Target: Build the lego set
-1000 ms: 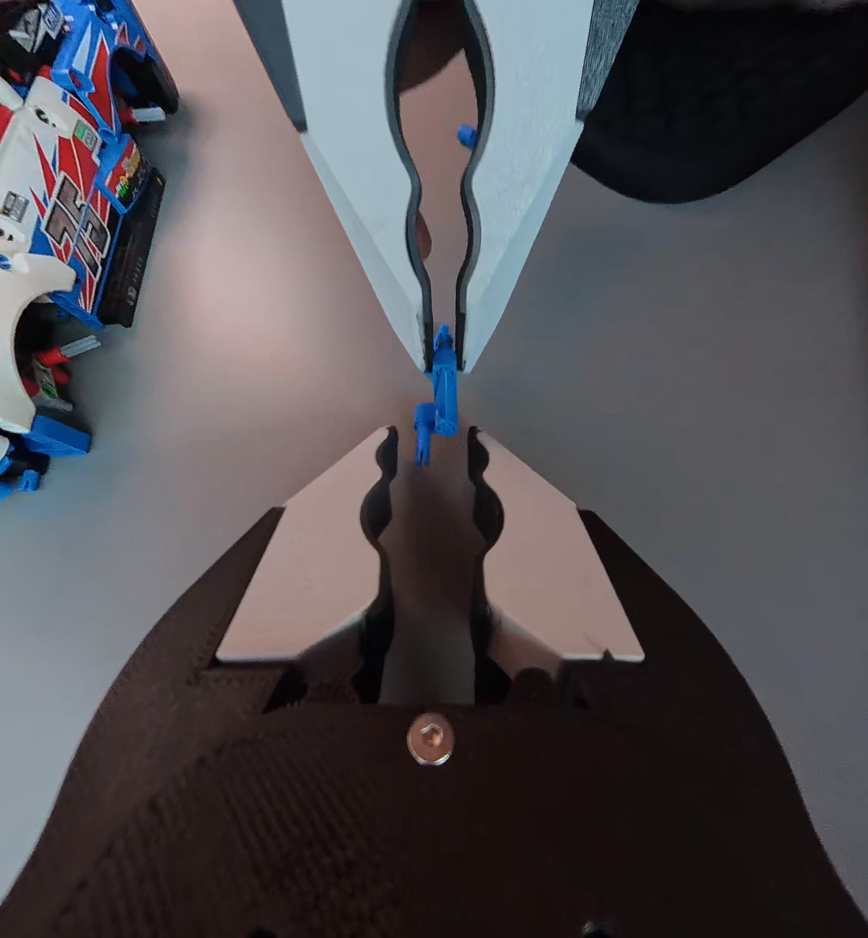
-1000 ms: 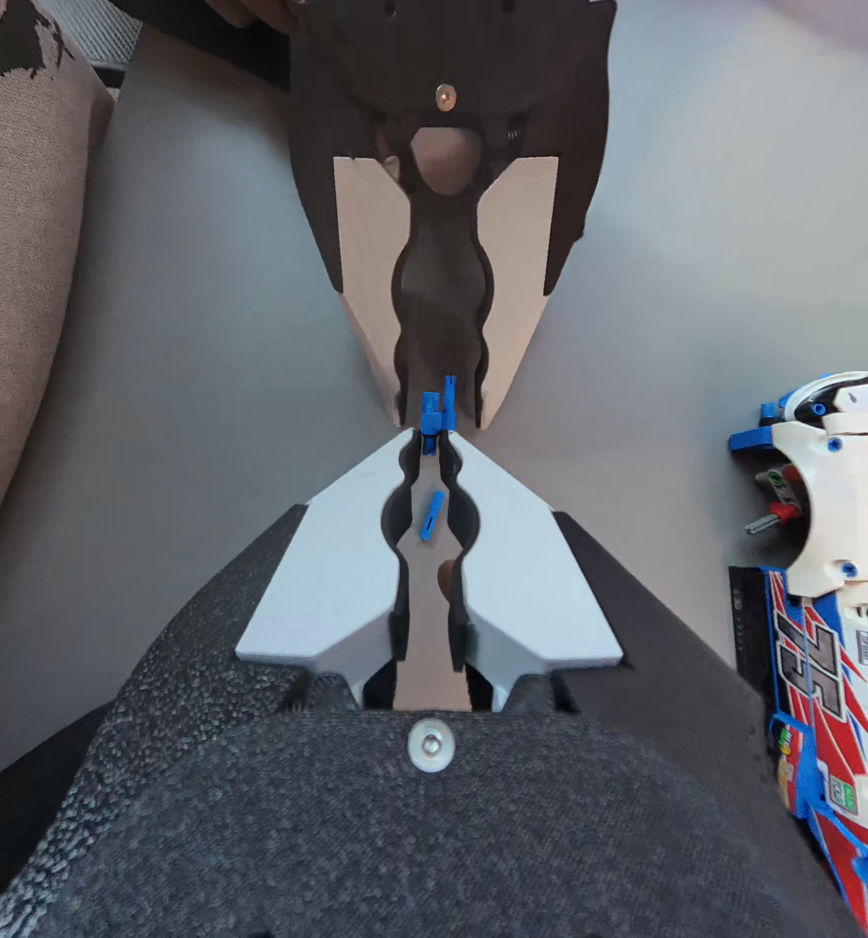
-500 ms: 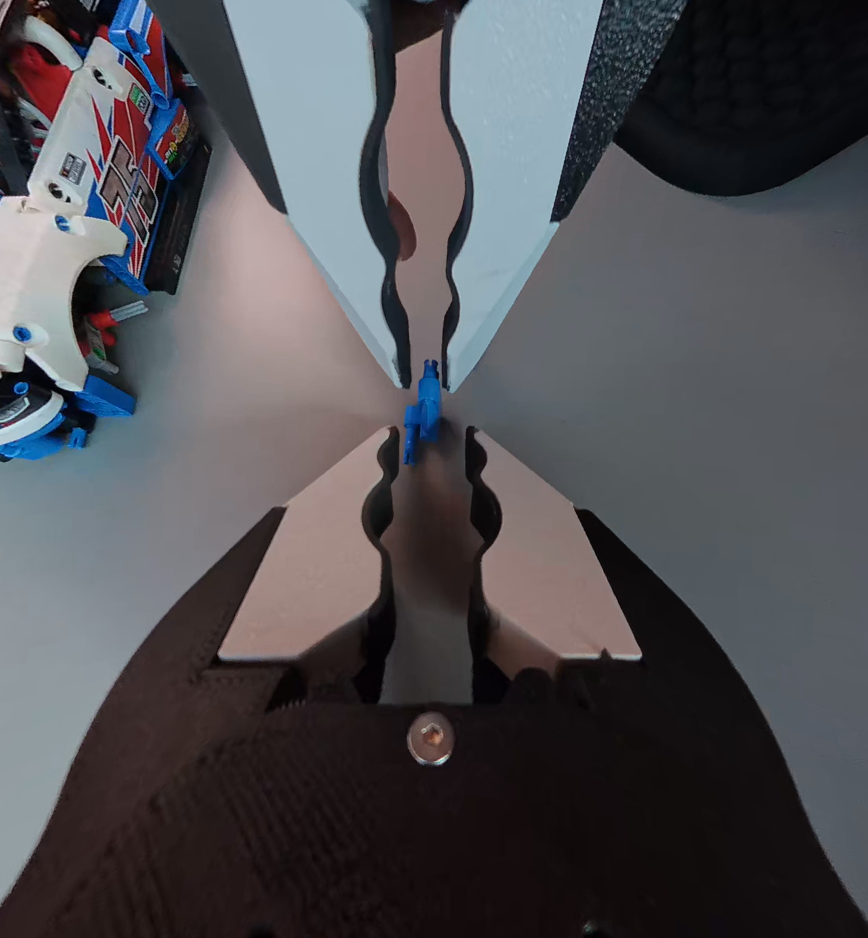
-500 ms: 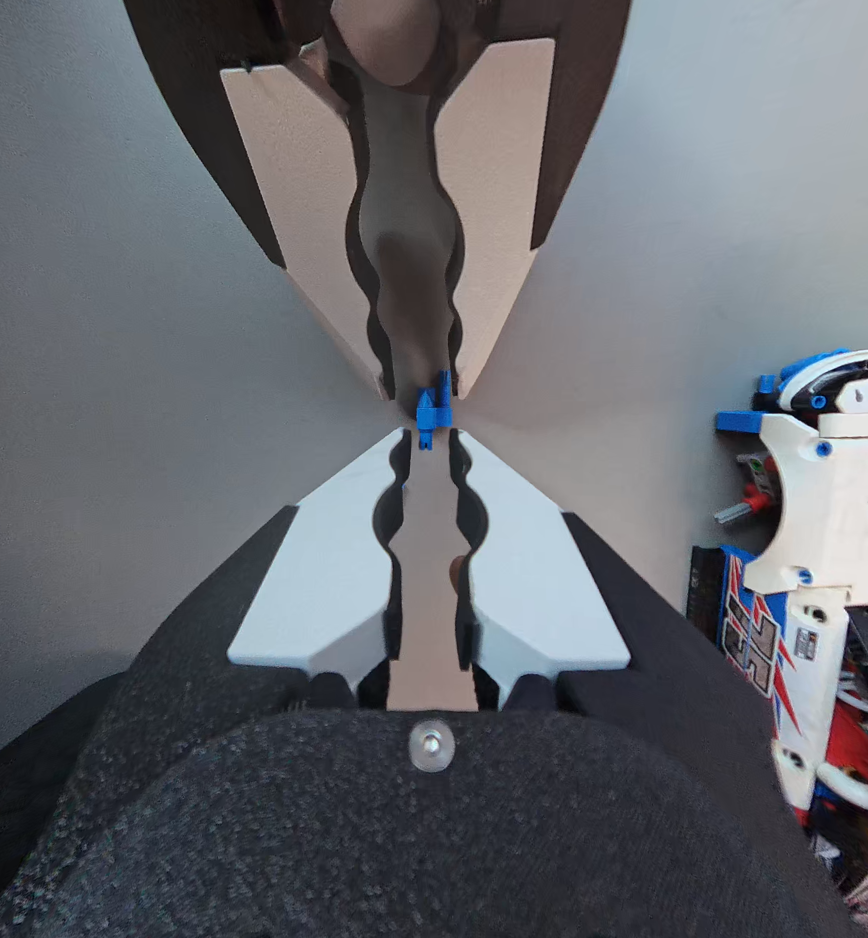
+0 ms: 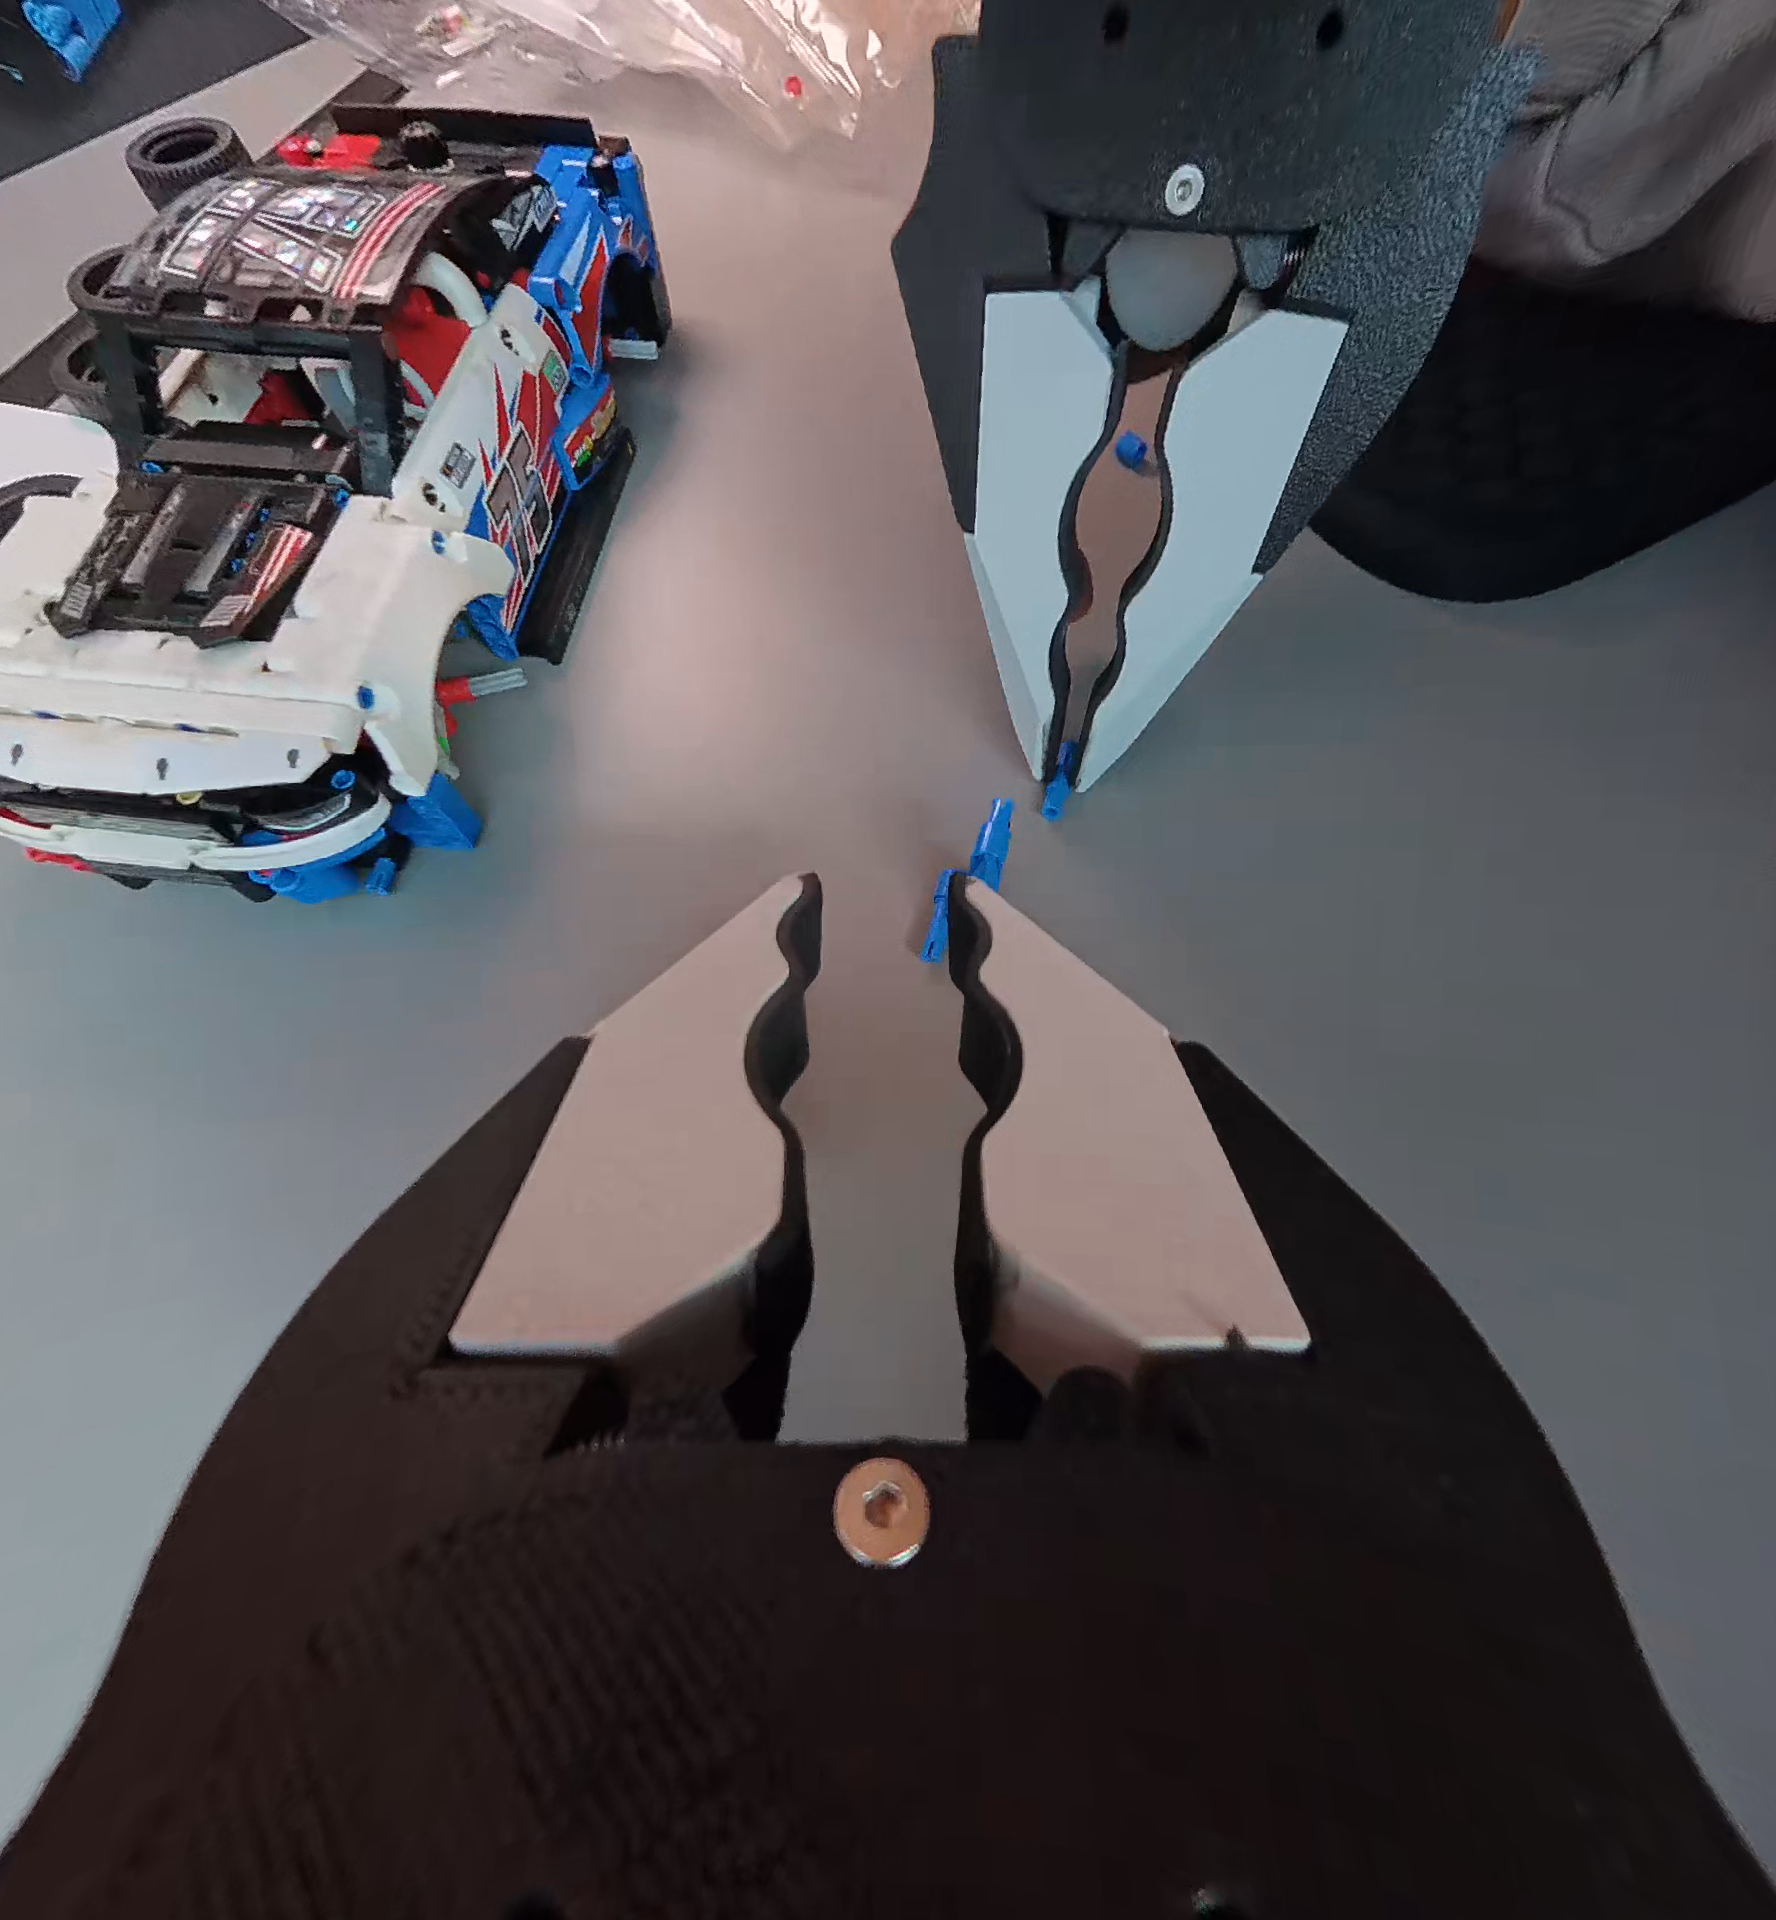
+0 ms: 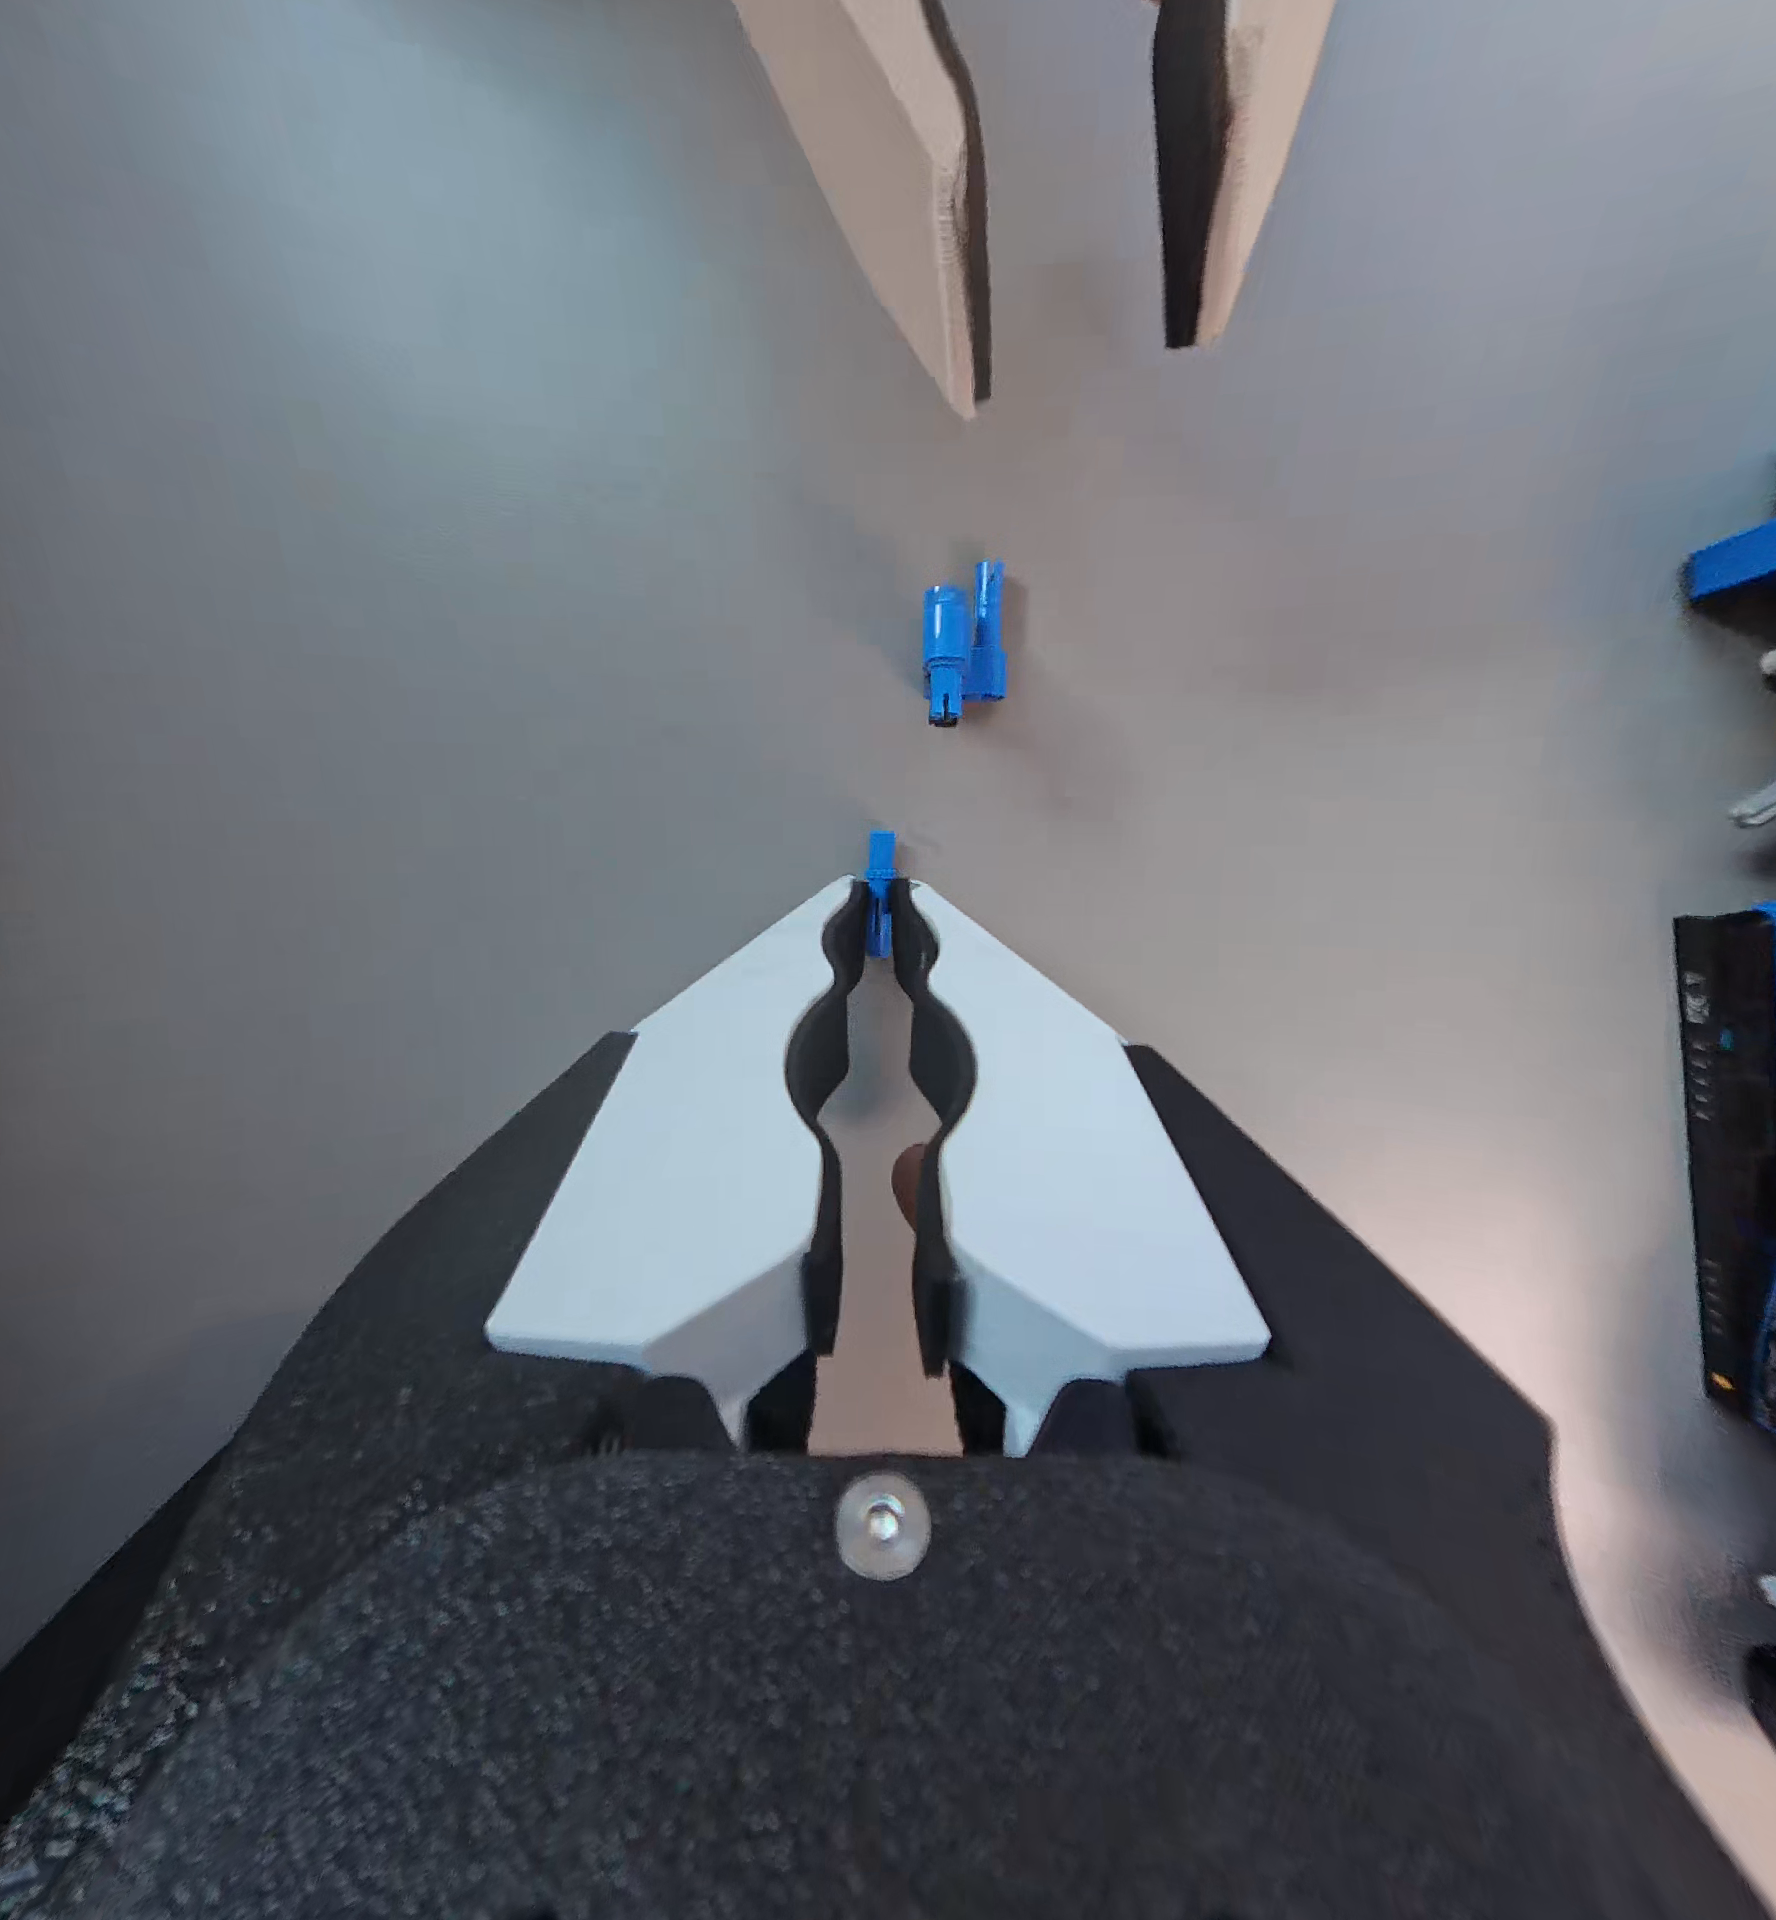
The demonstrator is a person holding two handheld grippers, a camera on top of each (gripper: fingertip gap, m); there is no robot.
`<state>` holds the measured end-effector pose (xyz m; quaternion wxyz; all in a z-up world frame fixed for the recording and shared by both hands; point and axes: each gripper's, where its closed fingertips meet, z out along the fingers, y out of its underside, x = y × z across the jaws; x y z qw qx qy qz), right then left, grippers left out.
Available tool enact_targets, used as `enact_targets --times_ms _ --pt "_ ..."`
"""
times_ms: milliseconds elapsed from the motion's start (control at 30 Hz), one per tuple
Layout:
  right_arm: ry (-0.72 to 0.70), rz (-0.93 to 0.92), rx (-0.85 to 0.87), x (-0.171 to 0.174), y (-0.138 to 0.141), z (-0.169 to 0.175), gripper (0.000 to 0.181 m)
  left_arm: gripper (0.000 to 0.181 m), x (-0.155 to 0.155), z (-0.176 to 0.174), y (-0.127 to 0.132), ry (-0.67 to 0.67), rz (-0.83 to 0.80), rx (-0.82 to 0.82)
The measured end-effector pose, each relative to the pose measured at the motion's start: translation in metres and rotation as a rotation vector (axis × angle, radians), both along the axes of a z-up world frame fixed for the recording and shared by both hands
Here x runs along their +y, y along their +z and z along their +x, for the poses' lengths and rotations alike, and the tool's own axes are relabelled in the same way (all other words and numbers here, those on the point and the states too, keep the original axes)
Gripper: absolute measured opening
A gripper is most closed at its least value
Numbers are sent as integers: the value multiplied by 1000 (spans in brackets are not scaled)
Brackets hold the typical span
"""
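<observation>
In the right wrist view, the right gripper [image 6: 880,883] has its pale blue fingers [image 6: 1009,1101] clamped on a small blue pin [image 6: 879,883], which juts out past the tips toward 12 o'clock. A little beyond, also at 12 o'clock, a blue connector piece [image 6: 962,642] lies loose on the grey tabletop [image 6: 344,623], apart from both tools. Farther on, the left gripper [image 5: 884,894] points back at it with its tan fingers [image 5: 655,1122] apart and holding nothing. In the left wrist view the connector sits just off the right fingertip. Well off at 10 o'clock in that view stands the lego car [image 5: 271,499]: white, blue and red body and black roof frame look mostly built, but its wheel arches are empty and a loose tyre [image 5: 183,156] waits behind it, beside a clear parts bag [image 5: 655,52]. Judging by this, the bodywork is far along, while pin and connector are yet to be joined and wheels remain
</observation>
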<state>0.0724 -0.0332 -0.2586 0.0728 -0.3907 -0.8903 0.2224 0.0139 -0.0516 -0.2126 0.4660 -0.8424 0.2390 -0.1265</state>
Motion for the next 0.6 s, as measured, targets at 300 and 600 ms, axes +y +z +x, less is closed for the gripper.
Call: enact_targets --times_ms 300,600 --pt "-639 -1117 734 3 155 -31 1 24 5 37 66 -2 321 -206" --pt "-760 -1334 827 -23 156 -32 1 12 -2 39 106 114 561 -76"
